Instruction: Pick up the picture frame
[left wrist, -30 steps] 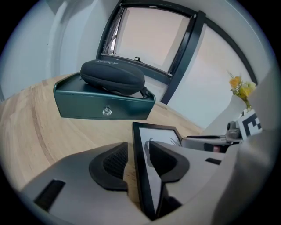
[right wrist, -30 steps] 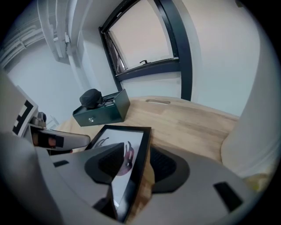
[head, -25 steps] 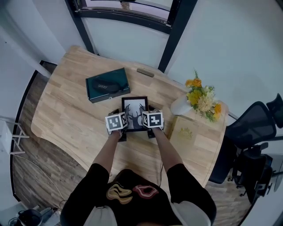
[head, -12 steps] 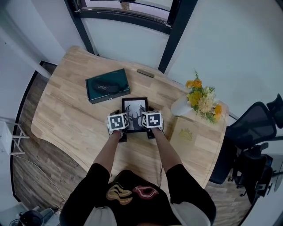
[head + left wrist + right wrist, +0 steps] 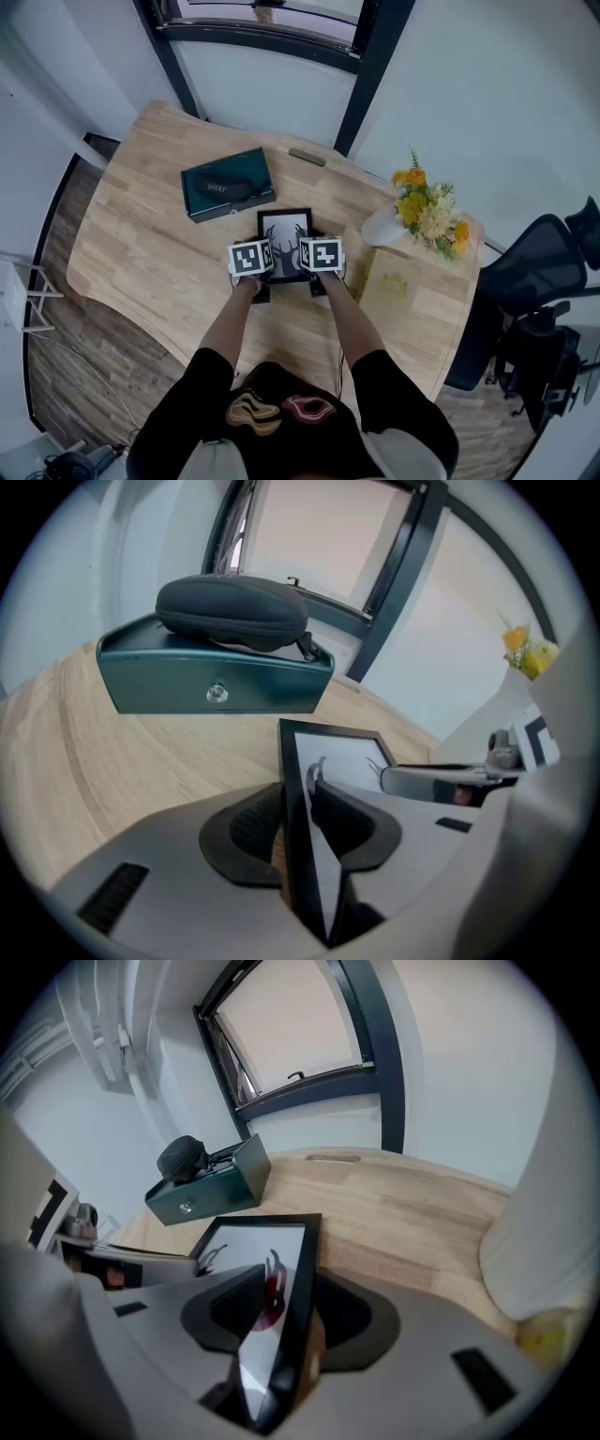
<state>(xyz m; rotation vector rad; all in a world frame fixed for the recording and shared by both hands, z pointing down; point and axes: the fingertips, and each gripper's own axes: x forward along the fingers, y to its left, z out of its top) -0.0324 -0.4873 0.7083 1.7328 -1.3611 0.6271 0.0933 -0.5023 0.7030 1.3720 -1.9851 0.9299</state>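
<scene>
**Asker:** Where is the picture frame (image 5: 286, 242)?

**Me:** It lies on the worktop (image 5: 150, 244), just on my side of the green box (image 5: 228, 182), not touching it. My left gripper (image 5: 298, 836) sits at its left edge and my right gripper (image 5: 286, 1312) at its right edge.

**Asker:** Gripping?

**Me:** Both sets of jaws have just been closing. The left ones press on their edge. The right ones stand round theirs, a little slack, I judge.

**Asker:** How do you lift it well?

**Me:** Finish the right squeeze, then raise both hands together and level, so the frame doesn't twist.

**Asker:** Anything in the way?

**Me:** The box carries a black case (image 5: 232, 613). The white vase (image 5: 382, 225) stands beyond the frame from the box. Straight up should clear both
</scene>
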